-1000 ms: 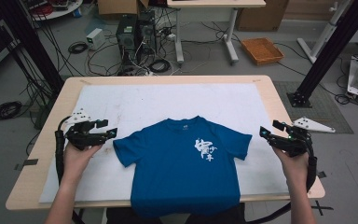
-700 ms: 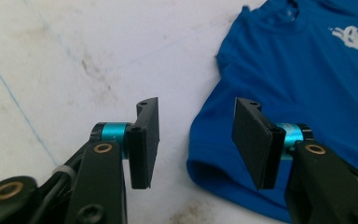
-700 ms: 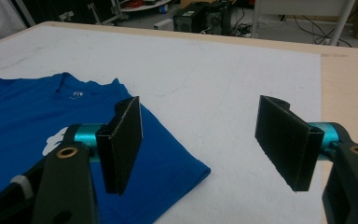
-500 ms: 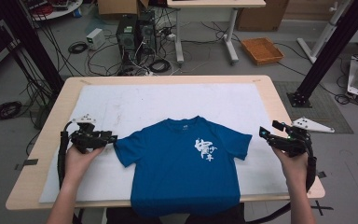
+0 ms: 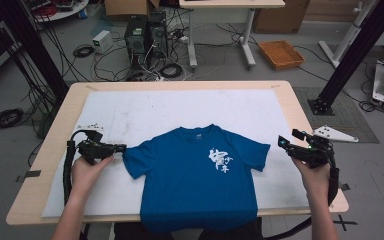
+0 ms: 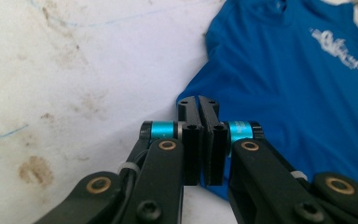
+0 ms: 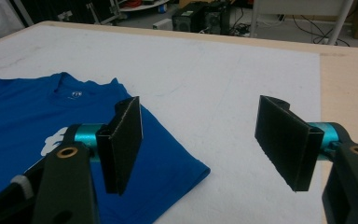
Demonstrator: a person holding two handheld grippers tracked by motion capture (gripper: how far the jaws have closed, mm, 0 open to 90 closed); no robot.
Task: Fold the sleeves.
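High view: blue T-shirt (image 5: 197, 175) lies flat, print up, on the white mat (image 5: 145, 110) covering the desk (image 5: 300, 107); I see its hem hanging over the near edge.
Left gripper view: I read the left gripper (image 6: 199, 105) fingers as pressed together, tips at the sleeve edge; whether they pinch cloth, I cannot tell.
Right gripper view: right gripper (image 7: 200, 140) fingers spread wide, poised above the other sleeve, holding nothing.
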